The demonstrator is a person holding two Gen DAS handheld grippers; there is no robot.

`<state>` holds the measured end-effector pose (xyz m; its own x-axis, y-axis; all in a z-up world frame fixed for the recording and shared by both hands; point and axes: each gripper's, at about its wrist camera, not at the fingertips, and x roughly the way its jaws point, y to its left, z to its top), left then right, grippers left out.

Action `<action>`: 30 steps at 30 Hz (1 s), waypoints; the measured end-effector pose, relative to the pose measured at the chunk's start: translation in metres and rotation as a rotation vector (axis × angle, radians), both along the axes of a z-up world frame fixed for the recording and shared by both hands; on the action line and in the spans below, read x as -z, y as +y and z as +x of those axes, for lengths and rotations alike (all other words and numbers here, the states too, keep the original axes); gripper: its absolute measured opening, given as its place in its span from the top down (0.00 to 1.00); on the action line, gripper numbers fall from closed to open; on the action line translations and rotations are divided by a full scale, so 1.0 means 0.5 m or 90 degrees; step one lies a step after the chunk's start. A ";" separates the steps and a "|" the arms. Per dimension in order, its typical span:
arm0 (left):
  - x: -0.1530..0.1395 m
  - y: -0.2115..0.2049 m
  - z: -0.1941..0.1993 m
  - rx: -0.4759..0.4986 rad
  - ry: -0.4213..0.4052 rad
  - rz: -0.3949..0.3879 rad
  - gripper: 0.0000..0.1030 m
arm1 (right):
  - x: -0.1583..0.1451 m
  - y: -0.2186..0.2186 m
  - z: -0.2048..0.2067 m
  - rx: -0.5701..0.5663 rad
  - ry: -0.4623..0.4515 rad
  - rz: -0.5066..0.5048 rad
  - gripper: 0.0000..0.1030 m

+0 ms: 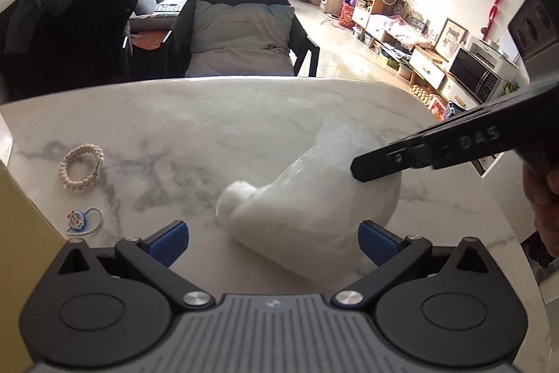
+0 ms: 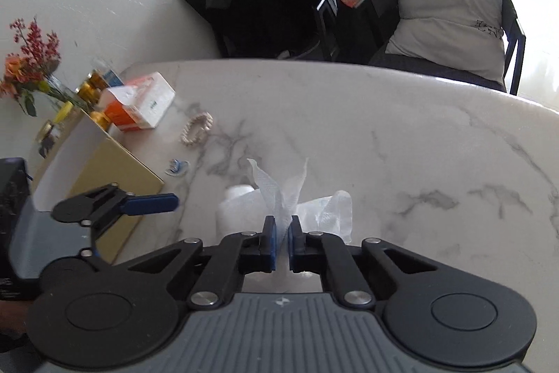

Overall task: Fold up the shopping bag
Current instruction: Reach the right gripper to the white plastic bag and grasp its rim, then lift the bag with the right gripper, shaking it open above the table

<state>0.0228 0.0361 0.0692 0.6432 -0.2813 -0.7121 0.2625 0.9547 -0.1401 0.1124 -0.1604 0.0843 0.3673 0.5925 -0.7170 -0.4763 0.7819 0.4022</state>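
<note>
Right wrist view: right gripper point(image 2: 282, 242) is pinching a thin puckered bit of the shopping bag point(image 2: 279, 198), jaws nearly closed on the film, with points of plastic sticking up ahead of the jaws. Left gripper point(image 1: 272, 242) is sitting with jaws wide, holding nothing; the bag point(image 1: 314, 208) is lying bunched between and just ahead of them on the marble table point(image 1: 209, 121), rolled end toward the left jaw.

Risks, as I'm reading it:
- Grip is catching very little film, so any pull is likely slipping it out or stretching it.
- Nothing is pinning the far end, so a tug is probably dragging the whole bundle and undoing any crease.
- White-on-white blur is hiding the edges; can't tell which layer is being held.

Around: braided bracelet point(image 1: 82, 167) and small blue charm point(image 1: 78, 221) are lying well left of the left jaws, yellow box point(image 2: 115, 177) beside them, tissue pack point(image 2: 143, 105) further ahead. None is blocking the bag; a leftward sweep could be knocking the charm.
</note>
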 end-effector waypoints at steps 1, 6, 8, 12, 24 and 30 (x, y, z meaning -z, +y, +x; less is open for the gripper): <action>-0.001 -0.005 0.002 0.012 -0.004 -0.008 0.00 | -0.013 -0.010 -0.006 0.005 -0.005 0.010 0.93; -0.010 -0.028 0.022 0.059 -0.035 -0.050 0.00 | -0.059 -0.050 -0.030 0.026 -0.031 0.025 0.93; -0.012 -0.031 0.033 0.080 -0.043 -0.075 0.00 | -0.078 -0.065 -0.040 0.034 -0.042 0.032 0.93; -0.010 -0.044 0.063 0.124 -0.038 -0.136 0.00 | -0.109 -0.103 -0.056 0.067 -0.068 0.055 0.93; -0.010 -0.110 0.086 0.180 -0.064 -0.150 0.00 | -0.260 -0.157 -0.106 0.027 -0.177 0.179 0.93; -0.016 -0.091 0.083 0.164 -0.065 -0.163 0.00 | -0.317 -0.152 -0.116 -0.006 -0.210 0.223 0.93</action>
